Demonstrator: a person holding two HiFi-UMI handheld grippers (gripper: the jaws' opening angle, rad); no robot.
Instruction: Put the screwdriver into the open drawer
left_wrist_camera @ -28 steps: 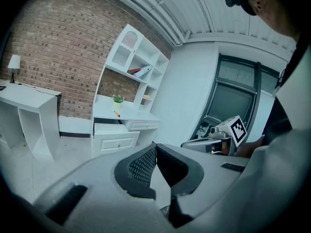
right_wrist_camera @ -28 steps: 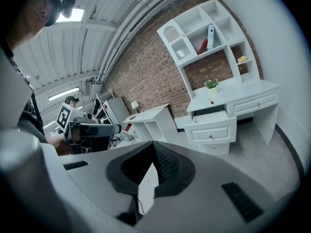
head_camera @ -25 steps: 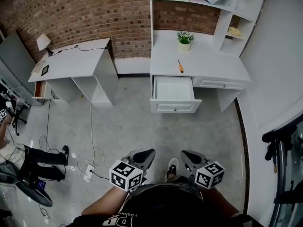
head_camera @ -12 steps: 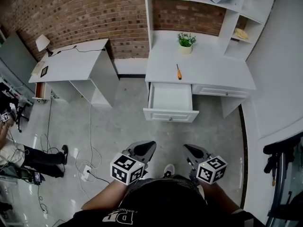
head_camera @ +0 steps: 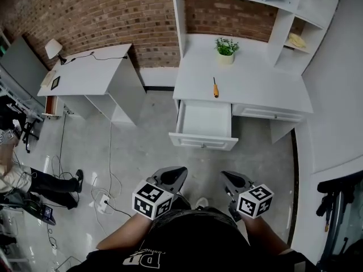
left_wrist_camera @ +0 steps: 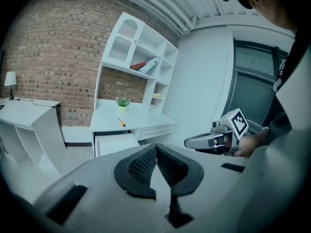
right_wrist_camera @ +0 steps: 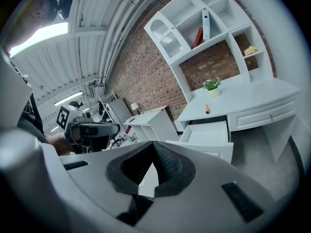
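Screwdriver (head_camera: 215, 87) lies on the white bench (head_camera: 258, 89), just behind the open drawer (head_camera: 204, 120), potted plant (head_camera: 226, 49) farther back. Left claw (head_camera: 174, 173) and right claw (head_camera: 229, 178) both clenched, grasping nothing, over the floor, well apart from the bench.

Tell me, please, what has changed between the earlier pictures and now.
The person has walked closer to the white desk, carrying the left claw and right claw forward; the desk sits lower in the head view. Nothing was taken hold of or let go. Unchanged: both claws shut and empty, the screwdriver lying on the desktop, the drawer open.
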